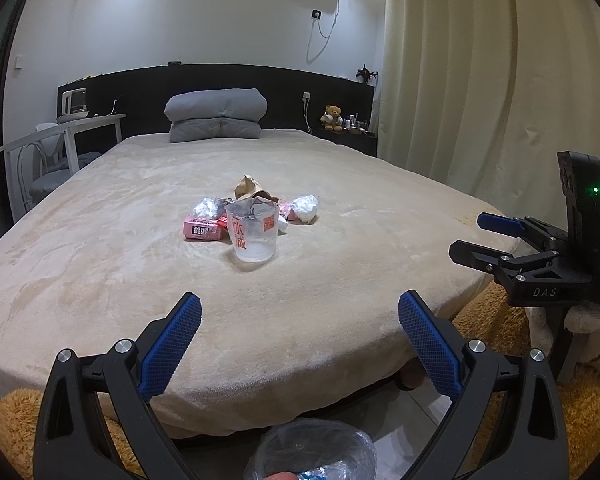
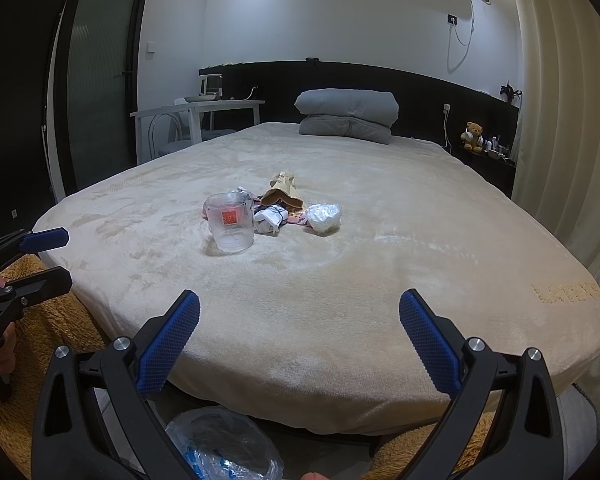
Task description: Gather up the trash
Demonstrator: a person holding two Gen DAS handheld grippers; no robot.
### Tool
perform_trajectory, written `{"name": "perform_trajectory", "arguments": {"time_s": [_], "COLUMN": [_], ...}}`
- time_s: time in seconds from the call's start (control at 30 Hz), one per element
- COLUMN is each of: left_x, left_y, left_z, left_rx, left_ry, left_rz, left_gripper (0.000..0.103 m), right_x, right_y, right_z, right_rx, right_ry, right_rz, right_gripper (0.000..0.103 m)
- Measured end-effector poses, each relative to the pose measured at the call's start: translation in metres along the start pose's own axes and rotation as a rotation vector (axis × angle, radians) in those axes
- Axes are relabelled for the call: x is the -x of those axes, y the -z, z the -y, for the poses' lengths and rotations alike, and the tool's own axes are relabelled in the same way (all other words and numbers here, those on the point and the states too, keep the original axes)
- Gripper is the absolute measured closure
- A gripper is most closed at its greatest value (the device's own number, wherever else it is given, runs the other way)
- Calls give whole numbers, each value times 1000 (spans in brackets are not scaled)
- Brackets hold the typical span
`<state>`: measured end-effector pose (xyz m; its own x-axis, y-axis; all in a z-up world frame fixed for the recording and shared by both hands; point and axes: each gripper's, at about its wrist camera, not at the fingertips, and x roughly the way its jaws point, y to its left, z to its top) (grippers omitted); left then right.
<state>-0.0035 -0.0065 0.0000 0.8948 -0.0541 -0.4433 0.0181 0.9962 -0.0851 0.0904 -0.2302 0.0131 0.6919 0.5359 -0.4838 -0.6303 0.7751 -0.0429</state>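
A pile of trash lies mid-bed: a clear plastic cup (image 1: pixel 253 232) with red print, a pink carton (image 1: pixel 202 229), a brown paper bag (image 1: pixel 252 190) and crumpled white tissues (image 1: pixel 306 208). In the right wrist view I see the cup (image 2: pixel 231 223), the paper bag (image 2: pixel 283 192) and a white wad (image 2: pixel 323 218). My left gripper (image 1: pixel 300 312) is open and empty over the bed's near edge. My right gripper (image 2: pixel 299 312) is open and empty too; it also shows in the left wrist view (image 1: pixel 472 236). A bin lined with clear plastic (image 1: pixel 314 452) stands on the floor below.
The beige bed (image 1: pixel 320 340) fills the view, folded grey bedding (image 1: pixel 216 114) at its head. A white desk (image 1: pixel 60 132) and chair stand left, curtains (image 1: pixel 480 80) right. Orange fluffy rugs (image 1: pixel 484 320) lie by the bed. The bin shows in the right wrist view (image 2: pixel 220 444).
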Motion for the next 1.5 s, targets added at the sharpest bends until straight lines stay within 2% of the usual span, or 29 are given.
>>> {"name": "perform_trajectory", "arguments": {"time_s": [0.23, 0.5, 0.77, 0.9, 1.03, 1.13, 1.5], "left_x": [-2, -12, -16, -16, -23, -34, -75], "left_y": [-1, 0, -3, -4, -8, -13, -33], "left_z": [-5, -7, -13, -13, -17, -21, -56], "left_rx": [33, 63, 114, 122, 137, 150, 268], "left_ry": [-2, -18, 14, 42, 62, 63, 99], "left_rz": [4, -44, -51, -47, -63, -100, -186], "left_gripper": [6, 6, 6, 6, 6, 6, 6], "right_x": [2, 6, 1, 0, -15, -22, -98], "right_y": [1, 0, -4, -6, -11, -20, -59], "right_z": [8, 19, 25, 24, 21, 22, 55], "right_rx": [-6, -30, -76, -83, -80, -75, -164], "right_ry": [-4, -28, -62, -30, -17, 5, -107], "right_rz": [3, 6, -15, -2, -35, -23, -132], "right_gripper": [4, 4, 4, 4, 4, 4, 4]}}
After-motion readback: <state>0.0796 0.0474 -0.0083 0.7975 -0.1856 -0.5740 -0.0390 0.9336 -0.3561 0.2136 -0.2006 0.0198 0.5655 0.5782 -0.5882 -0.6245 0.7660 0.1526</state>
